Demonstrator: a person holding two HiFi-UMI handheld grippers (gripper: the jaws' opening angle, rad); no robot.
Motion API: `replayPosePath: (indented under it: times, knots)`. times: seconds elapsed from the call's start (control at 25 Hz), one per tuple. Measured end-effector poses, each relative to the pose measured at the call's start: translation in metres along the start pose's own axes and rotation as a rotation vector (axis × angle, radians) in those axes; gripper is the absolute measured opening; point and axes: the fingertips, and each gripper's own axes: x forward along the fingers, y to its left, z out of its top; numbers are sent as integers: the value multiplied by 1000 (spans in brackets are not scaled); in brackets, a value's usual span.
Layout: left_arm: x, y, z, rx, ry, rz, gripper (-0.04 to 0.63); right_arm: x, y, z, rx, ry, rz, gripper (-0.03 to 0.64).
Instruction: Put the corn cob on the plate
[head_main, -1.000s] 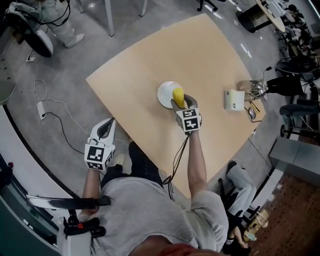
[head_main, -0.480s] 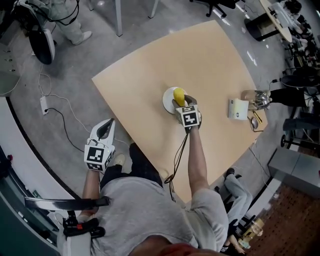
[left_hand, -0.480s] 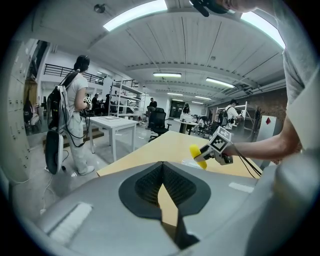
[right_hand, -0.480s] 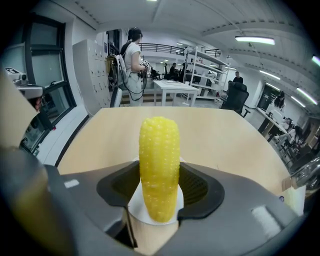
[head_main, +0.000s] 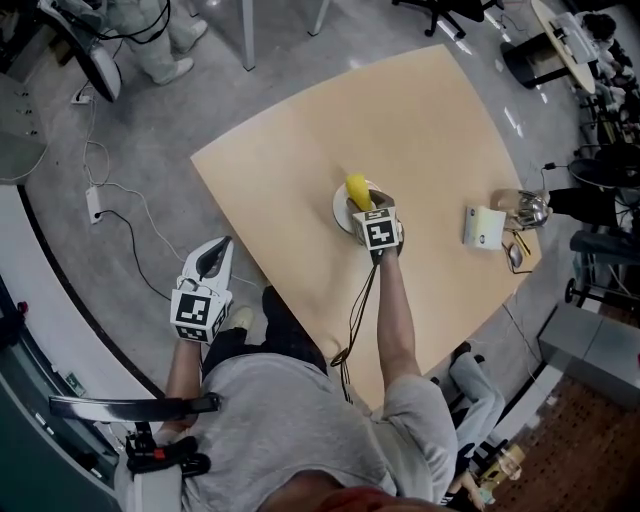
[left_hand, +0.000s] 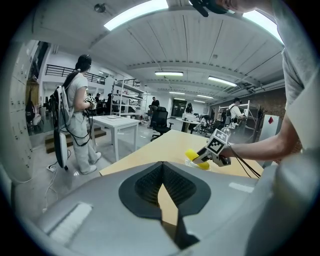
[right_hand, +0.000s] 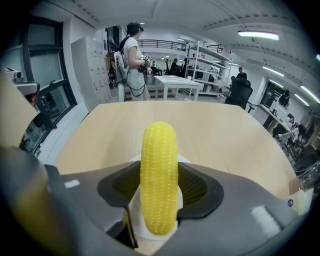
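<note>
The yellow corn cob (head_main: 357, 190) stands lengthwise between the pads of my right gripper (head_main: 362, 205), its free end pointing away from me. It hangs just over the small white plate (head_main: 343, 208) in the middle of the tan table. In the right gripper view the corn cob (right_hand: 159, 175) fills the gap between the jaws, which are closing on it, and the plate (right_hand: 137, 215) shows under its near end. My left gripper (head_main: 213, 252) hangs off the table's near left edge, shut and empty. The left gripper view shows those jaws (left_hand: 162, 172) closed and the corn cob (left_hand: 192, 155) far off.
A white mug (head_main: 482, 226) and a shiny metal object (head_main: 525, 210) sit near the table's right edge. The bare tabletop (head_main: 430, 120) stretches beyond the plate. Cables and a power strip (head_main: 95, 205) lie on the floor to the left, where a person (left_hand: 77, 120) stands.
My right gripper has come down with the corn cob, closer over the plate. The left gripper has stayed where it was.
</note>
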Motion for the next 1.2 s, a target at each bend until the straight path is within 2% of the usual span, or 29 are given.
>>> replayPosePath:
  times: [0.84, 1.04, 1.2]
  knots:
    - [2, 0, 2, -17, 1, 0, 20, 7, -6, -7, 16, 31, 1, 242]
    - [1, 0, 0, -16, -10, -3, 20, 6, -8, -6, 34, 9, -7, 292]
    - [1, -1, 1, -10, -23, -10, 20, 2, -8, -3, 37, -9, -21, 295]
